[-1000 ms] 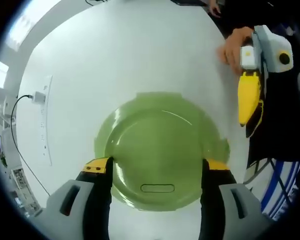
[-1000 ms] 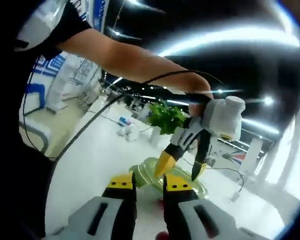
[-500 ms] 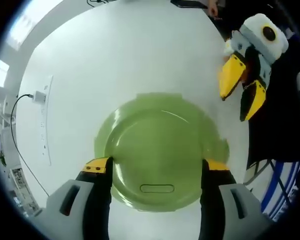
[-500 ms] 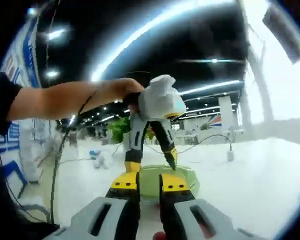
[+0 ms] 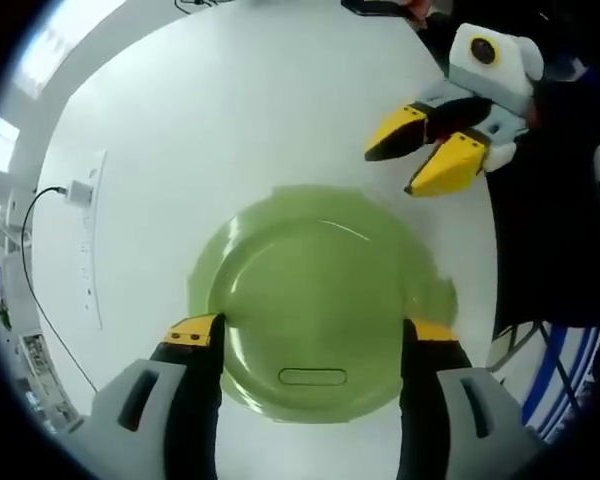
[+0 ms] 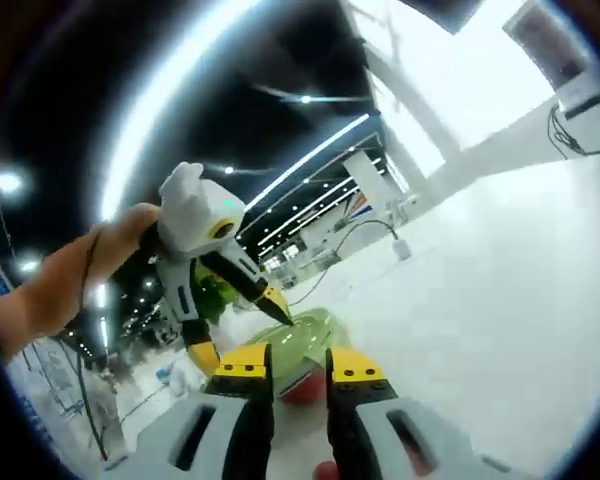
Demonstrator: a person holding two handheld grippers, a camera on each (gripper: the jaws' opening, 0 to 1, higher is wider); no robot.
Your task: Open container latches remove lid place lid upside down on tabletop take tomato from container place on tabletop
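Note:
A round translucent green lid [image 5: 315, 290] sits closed on its container on the white table [image 5: 230, 120]. My left gripper [image 5: 315, 332] is open, its jaws wide apart over the lid's near part, and nothing is pinched. My right gripper [image 5: 390, 170] hangs beyond the lid's far right rim. It points toward the lid with its jaws a little apart and holds nothing. In the right gripper view, the green container [image 6: 305, 335] lies just past my right gripper [image 6: 300, 365], and the left gripper [image 6: 240, 332] stands on top of it. A red patch [image 6: 305, 388] shows under the green rim.
A white power strip [image 5: 88, 240] with a plugged-in cable lies at the table's left edge. A person's hand [image 6: 70, 290] holds the left gripper. Dark clothing and the table's edge lie to the right, in the left gripper view.
In the left gripper view, the right gripper has swung from pointing down beside the table's edge to pointing across toward the lid's far rim. The right gripper view has rolled. The left gripper and lid stayed still.

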